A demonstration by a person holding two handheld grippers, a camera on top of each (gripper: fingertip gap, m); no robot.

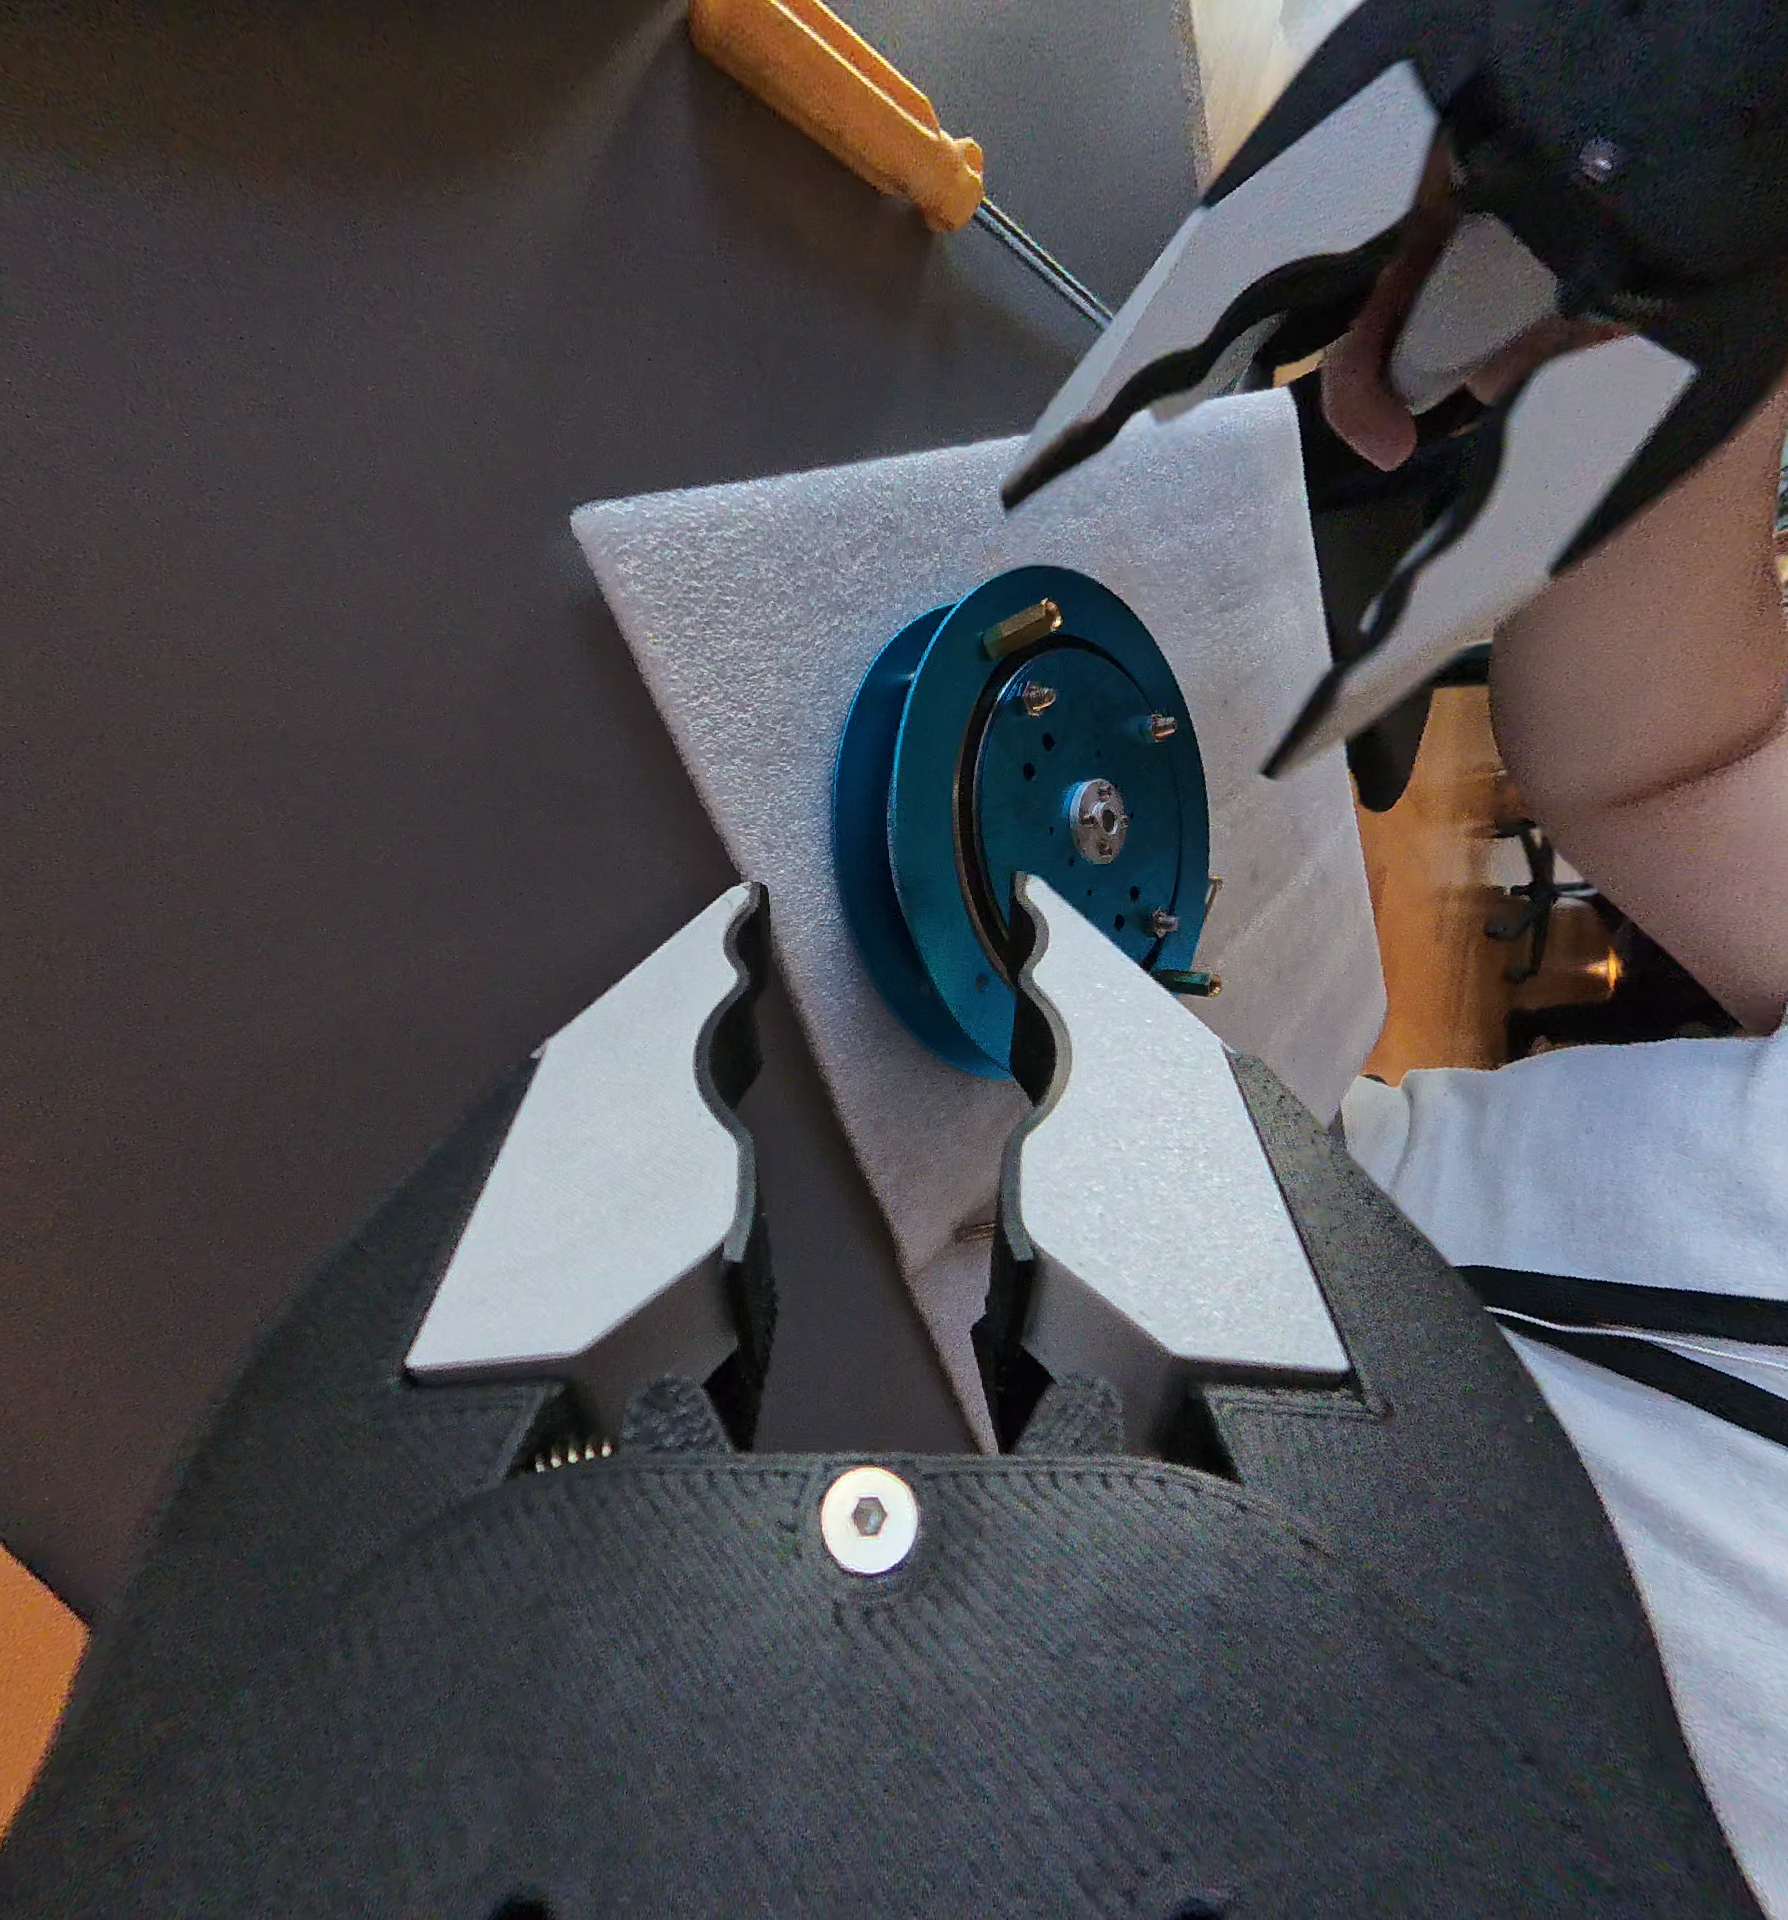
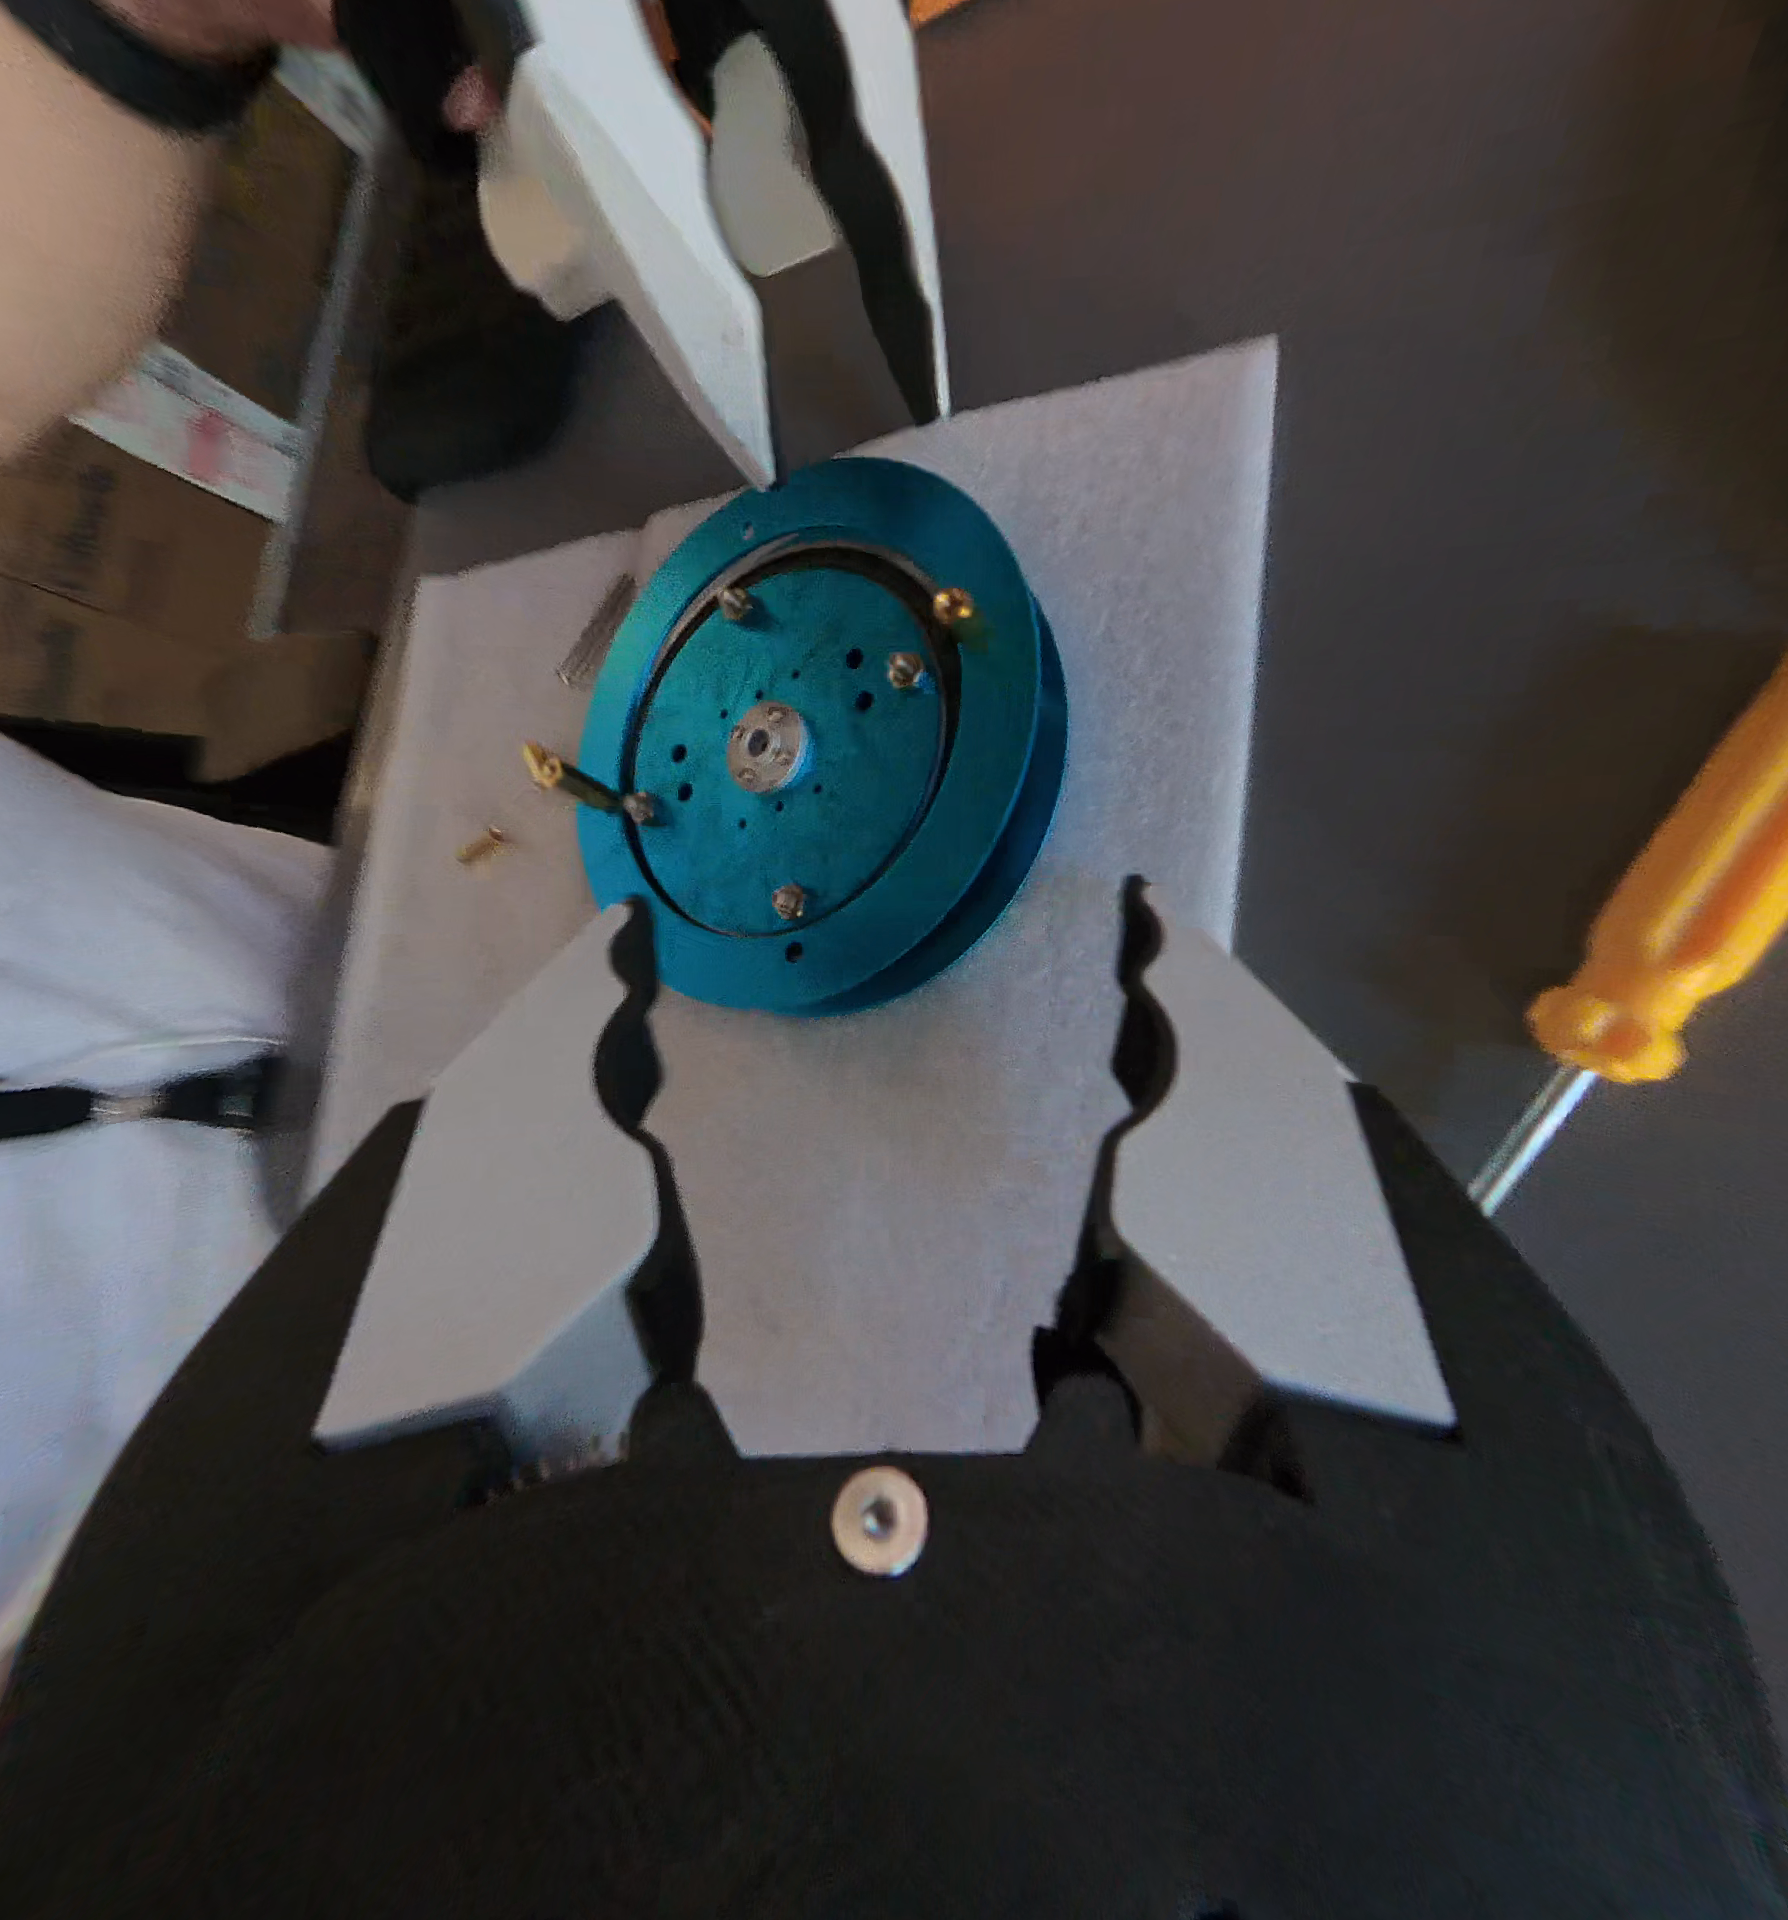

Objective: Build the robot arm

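We see a dark grey table (image 1: 246, 520) carrying a white foam sheet (image 1: 765, 623), and on the sheet lies a blue metal disc (image 1: 931, 831) with a raised rim, a silver hub at its centre and small brass screws standing on its face. Only the right wrist view shows a loose brass screw (image 2: 482, 844) on the foam just beside the disc, and cardboard boxes (image 2: 90, 582) past the table edge. Our left gripper (image 1: 885, 894) has its jaws spread, one fingertip over the disc's rim, nothing between them. Our right gripper (image 2: 874, 899) is likewise spread wide and empty above the foam, near the disc. An orange-handled screwdriver (image 2: 1700, 862) lies on the table, apart from the foam.
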